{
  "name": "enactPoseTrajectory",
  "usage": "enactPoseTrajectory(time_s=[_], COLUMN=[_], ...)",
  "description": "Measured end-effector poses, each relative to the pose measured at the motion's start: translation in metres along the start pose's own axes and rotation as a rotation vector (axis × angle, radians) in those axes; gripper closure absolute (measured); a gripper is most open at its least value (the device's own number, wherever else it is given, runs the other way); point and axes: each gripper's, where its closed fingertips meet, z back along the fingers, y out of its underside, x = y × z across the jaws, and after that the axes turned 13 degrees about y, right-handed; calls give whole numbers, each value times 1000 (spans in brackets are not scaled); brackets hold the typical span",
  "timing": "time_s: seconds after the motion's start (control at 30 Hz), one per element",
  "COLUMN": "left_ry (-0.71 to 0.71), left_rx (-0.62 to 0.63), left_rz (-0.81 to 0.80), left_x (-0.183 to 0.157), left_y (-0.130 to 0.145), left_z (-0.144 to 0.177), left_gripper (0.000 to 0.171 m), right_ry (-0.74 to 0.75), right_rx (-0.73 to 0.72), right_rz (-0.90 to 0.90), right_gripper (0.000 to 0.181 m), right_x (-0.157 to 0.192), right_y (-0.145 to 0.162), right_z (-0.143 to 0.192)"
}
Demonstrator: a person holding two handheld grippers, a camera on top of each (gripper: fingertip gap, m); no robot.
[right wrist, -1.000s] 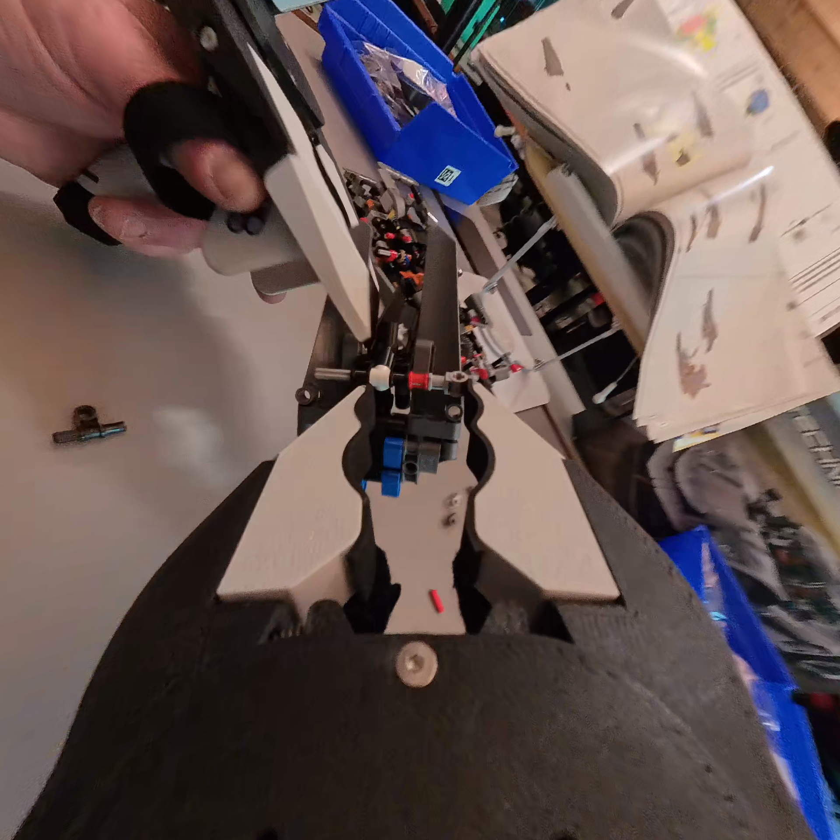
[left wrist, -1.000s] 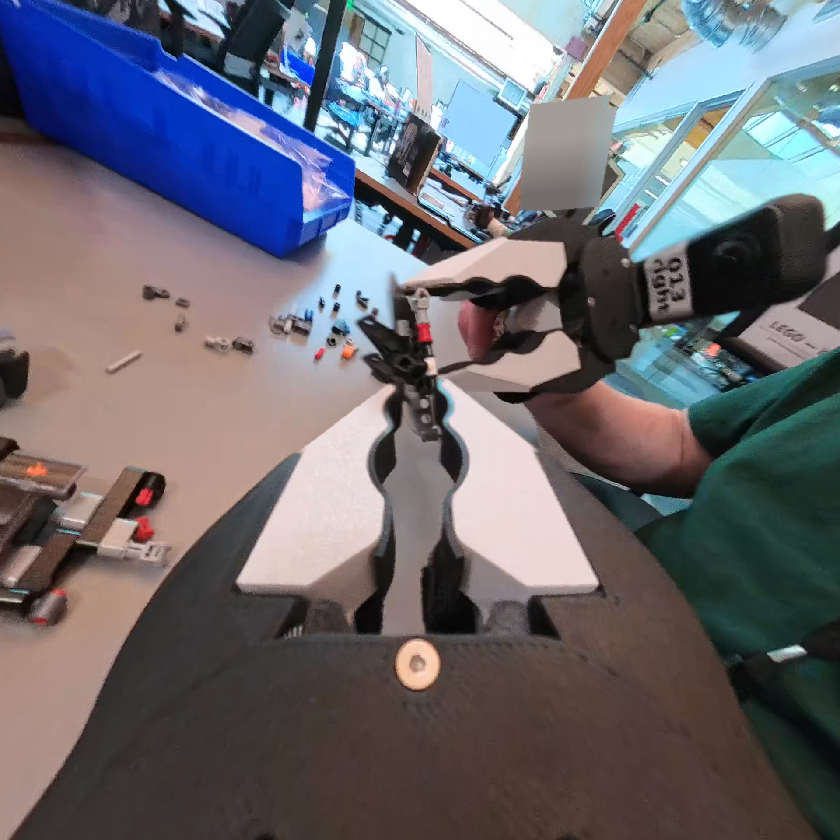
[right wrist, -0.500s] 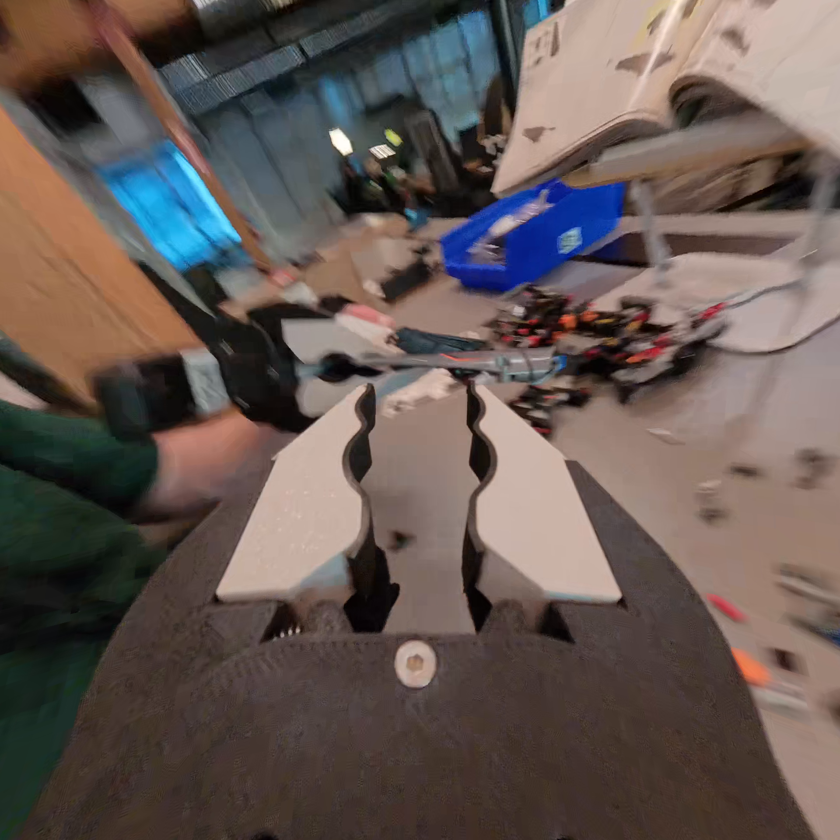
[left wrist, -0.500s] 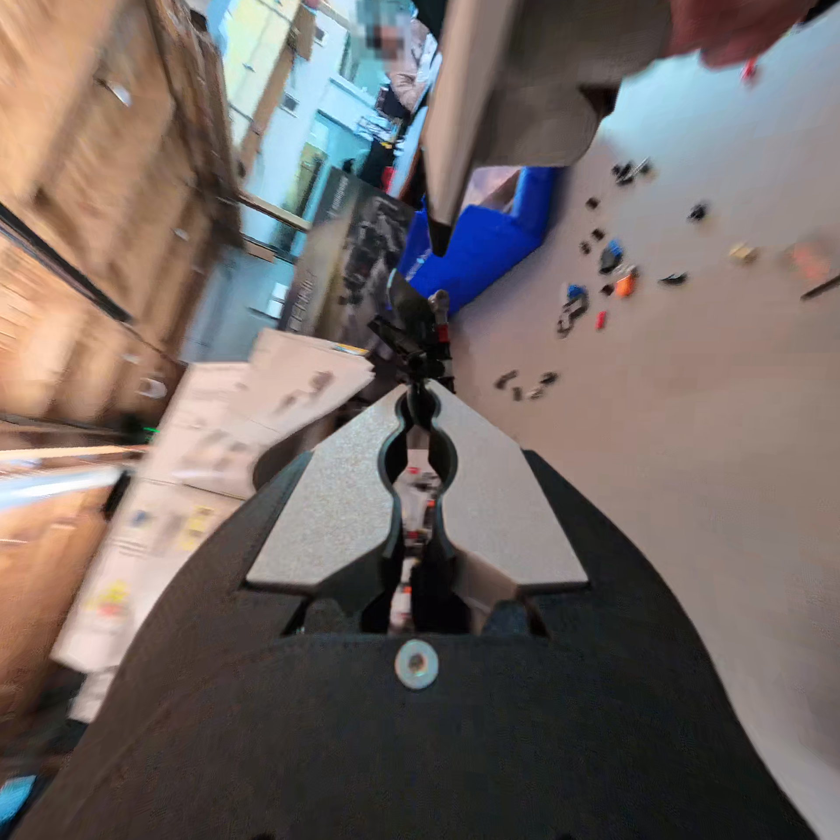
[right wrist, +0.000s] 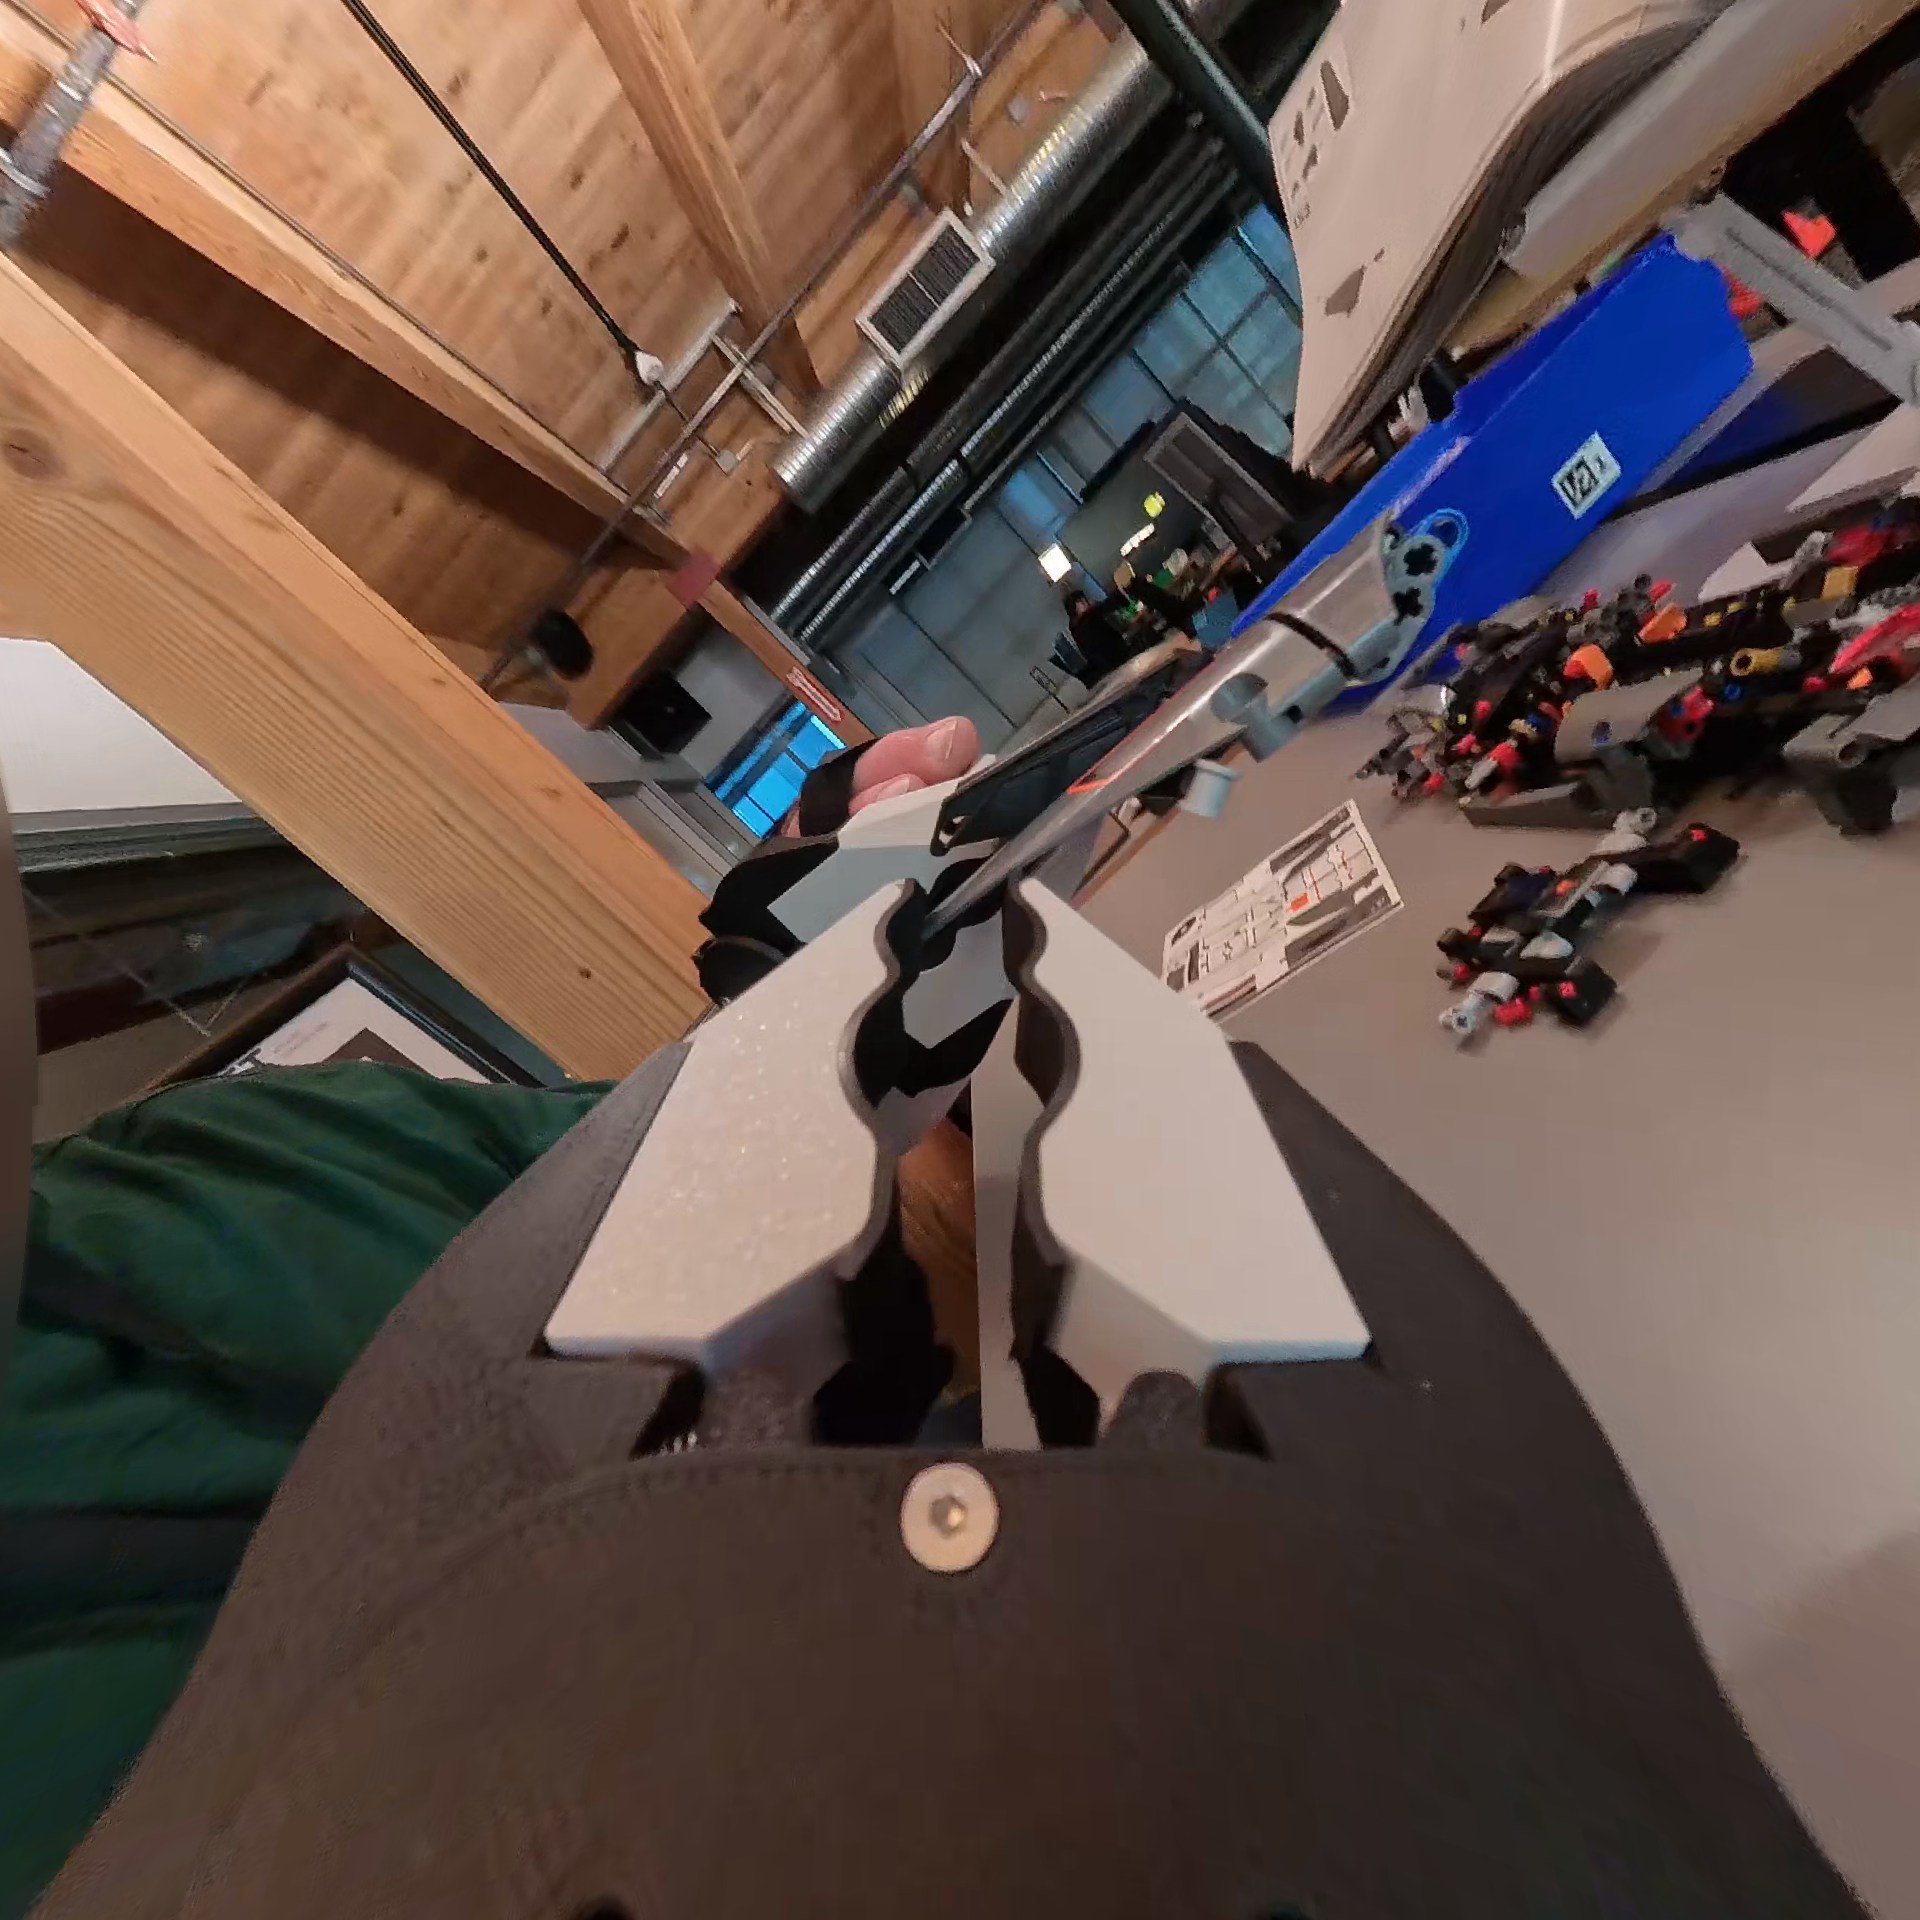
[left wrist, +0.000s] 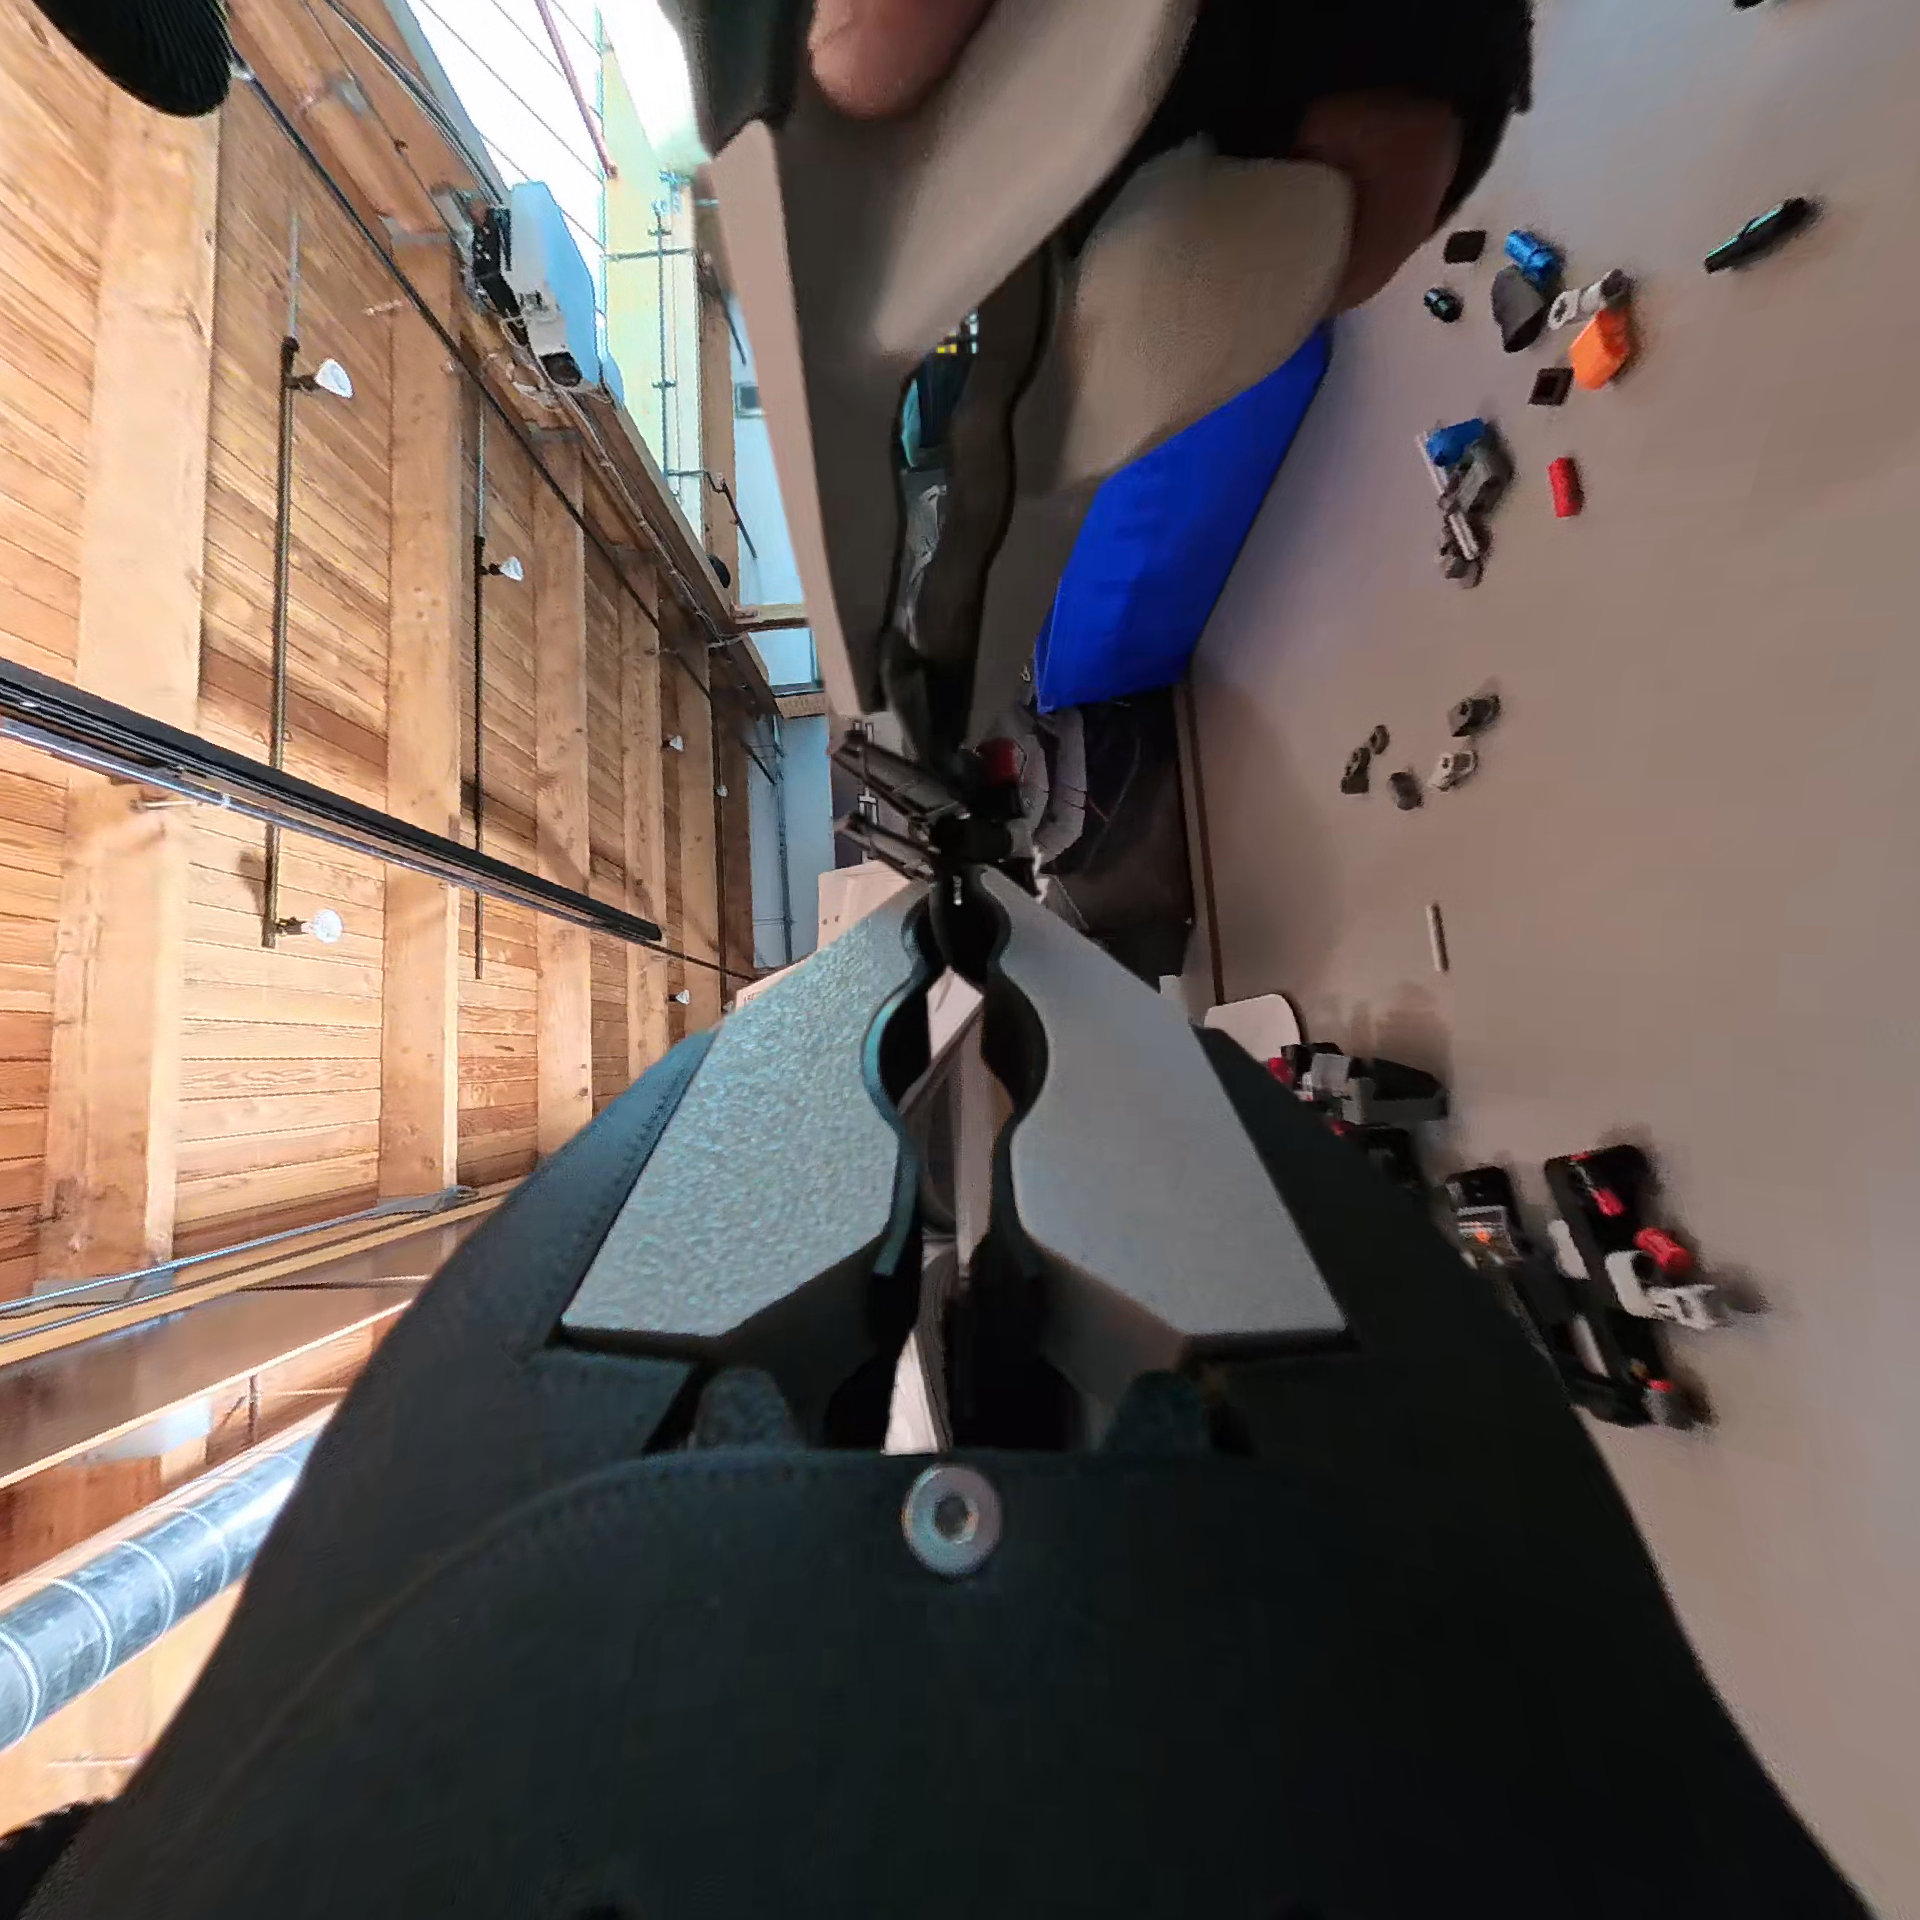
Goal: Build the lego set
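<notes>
My left gripper (left wrist: 961, 899) is shut on a small black and red end of the lego assembly (left wrist: 925, 800), held up off the grey table (left wrist: 1683, 831). The right gripper's fingers (left wrist: 790, 416) come in from the top of that view, close around the assembly's far part. In the right wrist view my right gripper (right wrist: 964, 899) has its jaws nearly together on the thin lower end of the long grey and black assembly (right wrist: 1320, 644). The left gripper's fingers (right wrist: 873, 842) hold the assembly just behind.
Loose small pieces (left wrist: 1507, 343) lie on the table. Partly built black and red sections (left wrist: 1590, 1268) (right wrist: 1662, 707) (right wrist: 1558, 925) and a sticker sheet (right wrist: 1288, 914) lie nearby. A blue bin (right wrist: 1538, 416) and an open instruction book (right wrist: 1455, 156) stand behind. A green sleeve (right wrist: 260, 1195) is at the left. Left and right tips are no more than a few centimetres apart.
Both grippers have swung round with the assembly lifted off the table. The right gripper stood open half a second ago and has now closed onto the assembly's end.
</notes>
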Motion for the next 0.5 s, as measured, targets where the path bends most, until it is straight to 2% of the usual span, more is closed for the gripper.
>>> enactPoseTrajectory(time_s=[0.1,0.2,0.37,0.4,0.5], left_ry=[-12,-22,88,84,65], left_rx=[-16,-50,-201,-214,-268], left_rz=[-1,65,458,489,554], left_x=[5,11,7,9,19], left_y=[3,6,12,14,14], left_z=[-4,-6,-2,-2,3], left_gripper=[168,150,124,121,124], right_ry=[-19,-10,59,68,74], right_rx=[-21,-56,-53,-52,-102], right_rz=[43,100,268,260,248], right_gripper=[175,180,181,181,181], right_x=[0,-3,-4,-7,-12], right_y=[-3,-10,-19,-21,-34], right_z=[-2,-3,-10,-12,-11])
